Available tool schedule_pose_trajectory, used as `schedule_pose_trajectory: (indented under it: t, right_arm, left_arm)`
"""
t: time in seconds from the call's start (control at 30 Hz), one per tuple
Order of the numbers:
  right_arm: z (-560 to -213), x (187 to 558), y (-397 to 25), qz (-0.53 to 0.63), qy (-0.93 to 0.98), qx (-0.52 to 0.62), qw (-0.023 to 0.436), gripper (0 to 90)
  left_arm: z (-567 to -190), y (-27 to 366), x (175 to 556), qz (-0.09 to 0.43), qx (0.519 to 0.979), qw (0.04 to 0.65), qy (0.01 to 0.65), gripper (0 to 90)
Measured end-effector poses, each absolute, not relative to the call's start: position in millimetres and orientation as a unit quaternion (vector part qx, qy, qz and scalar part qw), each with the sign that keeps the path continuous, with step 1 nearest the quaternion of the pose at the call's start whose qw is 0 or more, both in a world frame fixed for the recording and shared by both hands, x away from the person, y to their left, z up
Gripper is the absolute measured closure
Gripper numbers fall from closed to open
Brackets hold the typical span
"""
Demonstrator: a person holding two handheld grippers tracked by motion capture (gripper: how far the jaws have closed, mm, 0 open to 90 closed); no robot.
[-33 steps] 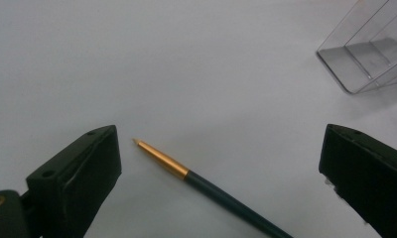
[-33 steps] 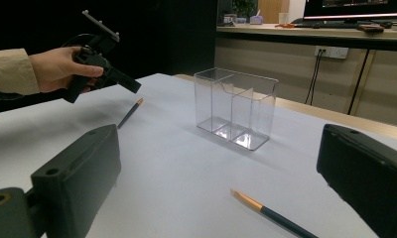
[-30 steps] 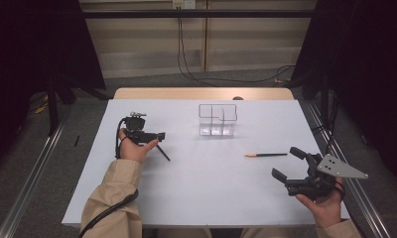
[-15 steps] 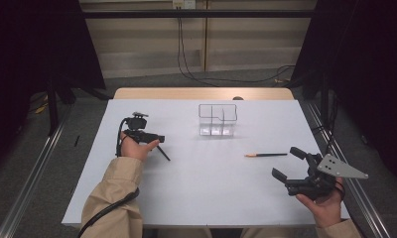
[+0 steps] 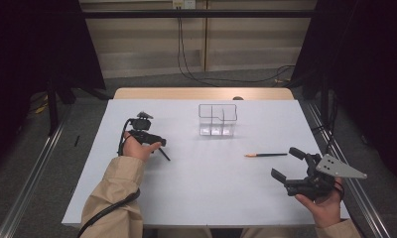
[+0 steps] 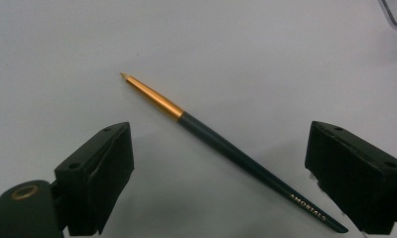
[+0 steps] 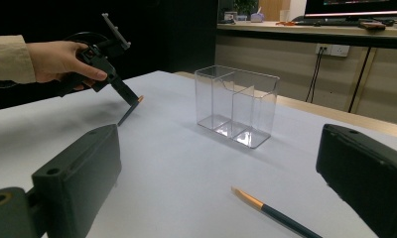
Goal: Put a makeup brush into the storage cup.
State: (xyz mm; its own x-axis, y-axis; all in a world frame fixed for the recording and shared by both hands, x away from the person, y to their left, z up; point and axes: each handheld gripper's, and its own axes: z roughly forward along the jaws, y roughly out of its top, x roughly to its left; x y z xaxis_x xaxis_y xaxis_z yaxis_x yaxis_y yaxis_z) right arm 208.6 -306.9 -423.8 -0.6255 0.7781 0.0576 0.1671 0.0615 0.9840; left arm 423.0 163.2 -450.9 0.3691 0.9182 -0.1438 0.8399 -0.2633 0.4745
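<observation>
**Two brushes on the white table, both sets of jaws spread**

A white table (image 5: 206, 193) takes up the middle of the high view, with a wooden edge along its far side. Grey floor and metal rails run down the left and right edges of the frame, dark curtains close off both upper corners, and cables hang down a pale wall at top centre.

The right gripper view adds what the high view lacks: a wall socket and a desk with screens in its upper right.

The left gripper (image 5: 154, 144) sits left of centre in the high view, tipped down at the table. Its own view shows the jaws spread wide, with a dark brush (image 6: 226, 146) lying flat on the table between them, touching neither; its gold ferrule and tip point to the upper left, and lettering shows near the handle end at lower right.

The right gripper (image 5: 291, 163) is at the lower right of the high view, its jaws also spread with nothing between them. A second brush (image 5: 266, 154) lies just beyond it, toward centre frame.

A clear divided holder (image 5: 217, 119) stands upright above centre in the high view. The right gripper view shows its compartments empty.
</observation>
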Motion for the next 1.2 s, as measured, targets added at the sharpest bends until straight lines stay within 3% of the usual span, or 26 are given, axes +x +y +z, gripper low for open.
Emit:
schedule_pose_trajectory:
  t: [0.8,1.2]
  right_arm:
    - [-424.7,209.4,-307.9,0.588,0.681,0.352,0.257,3.2]
    - [-424.7,209.2,-308.1,0.588,0.681,0.353,0.256,3.2]
  left_arm:
    - [-447.9,150.6,425.2,0.065,0.793,0.21,0.568,26.8]
    - [-442.1,143.8,424.3,0.057,0.793,0.196,0.573,40.6]
